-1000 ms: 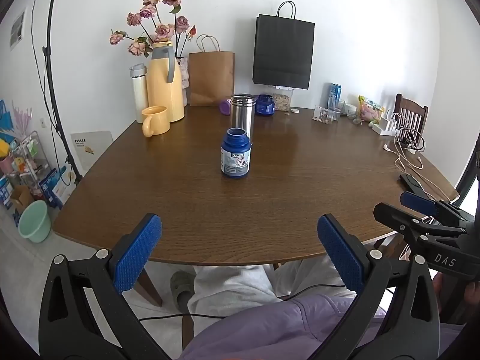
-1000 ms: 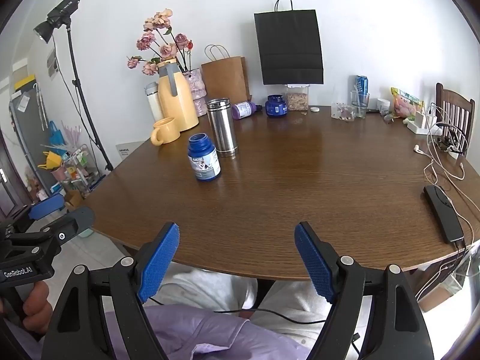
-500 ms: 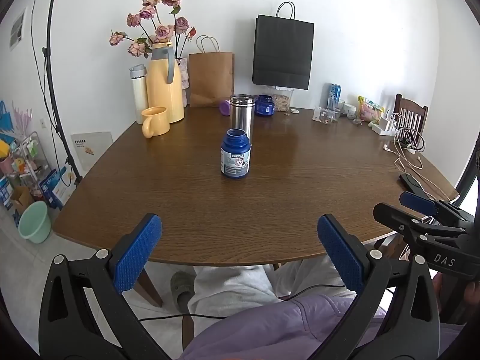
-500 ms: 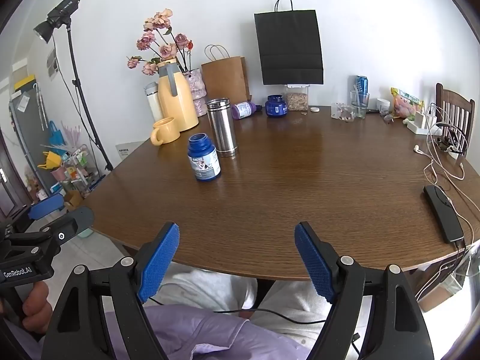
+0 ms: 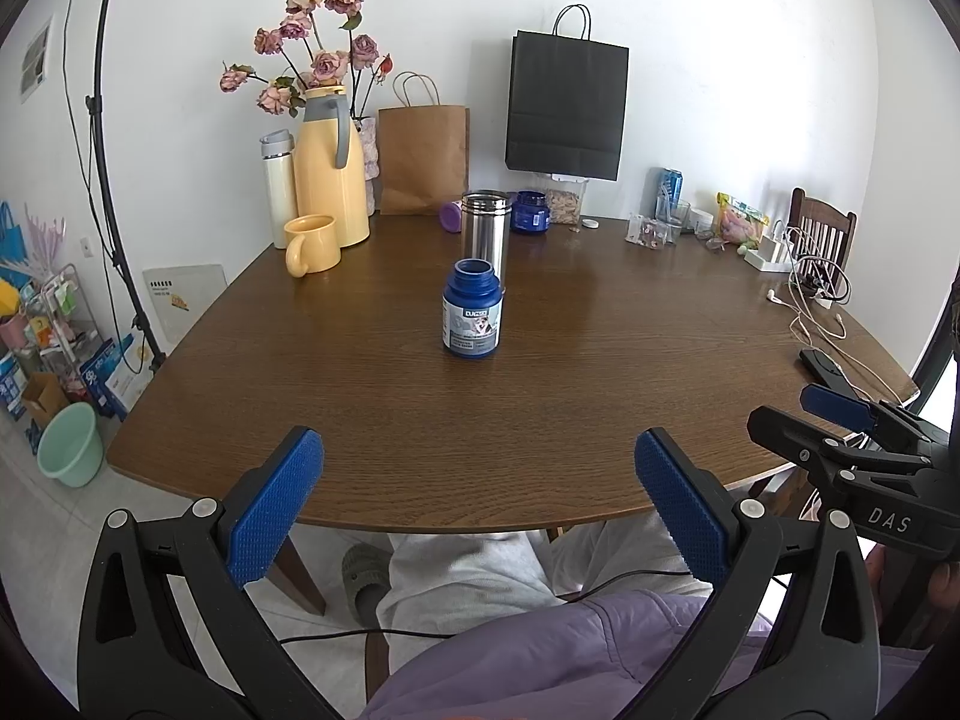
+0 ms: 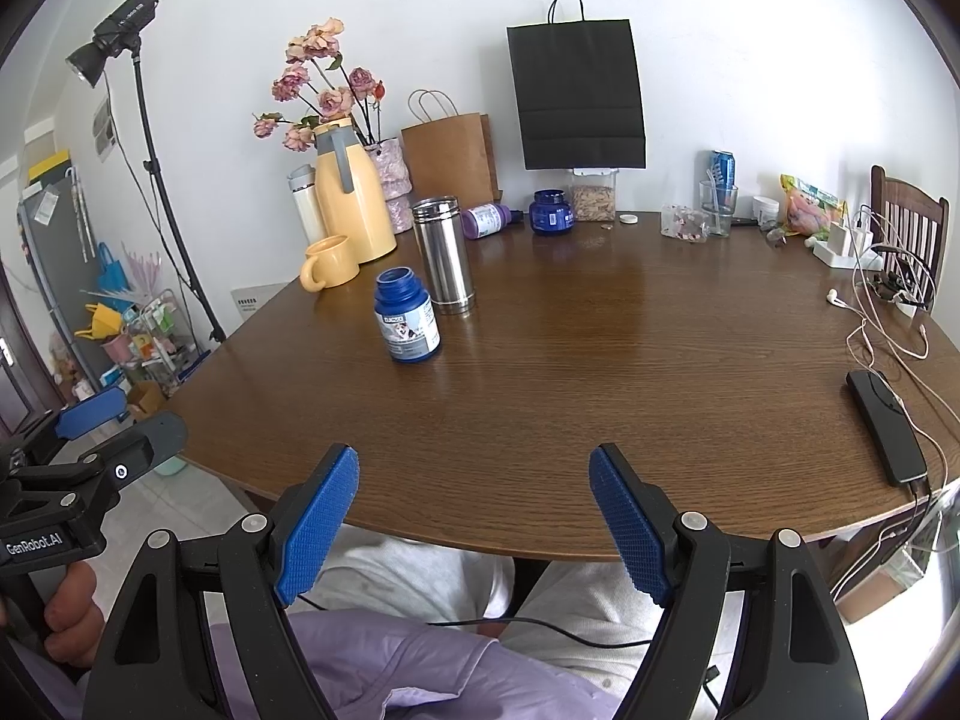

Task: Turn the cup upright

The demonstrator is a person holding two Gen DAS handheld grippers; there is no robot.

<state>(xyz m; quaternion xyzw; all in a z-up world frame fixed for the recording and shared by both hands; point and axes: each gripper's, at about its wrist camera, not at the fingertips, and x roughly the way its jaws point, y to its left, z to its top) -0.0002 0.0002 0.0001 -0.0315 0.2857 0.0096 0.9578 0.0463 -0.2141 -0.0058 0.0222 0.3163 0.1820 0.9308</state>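
The tall stainless-steel cup (image 6: 445, 255) is seen standing on end near the middle of the round brown wooden table (image 6: 600, 372), its long axis vertical, just behind the upright blue bottle with a white label (image 6: 406, 326). Which end is up cannot be told. Both the left gripper (image 5: 477, 507) and the right gripper (image 6: 474, 525) are held spread wide and empty at the near table edge — nothing is seen to have shifted since the earlier frames.

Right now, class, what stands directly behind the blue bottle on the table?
A steel tumbler stands just behind the blue bottle; the bottle covers the tumbler's lower part in the left view. Further back lies a purple bottle on its side.
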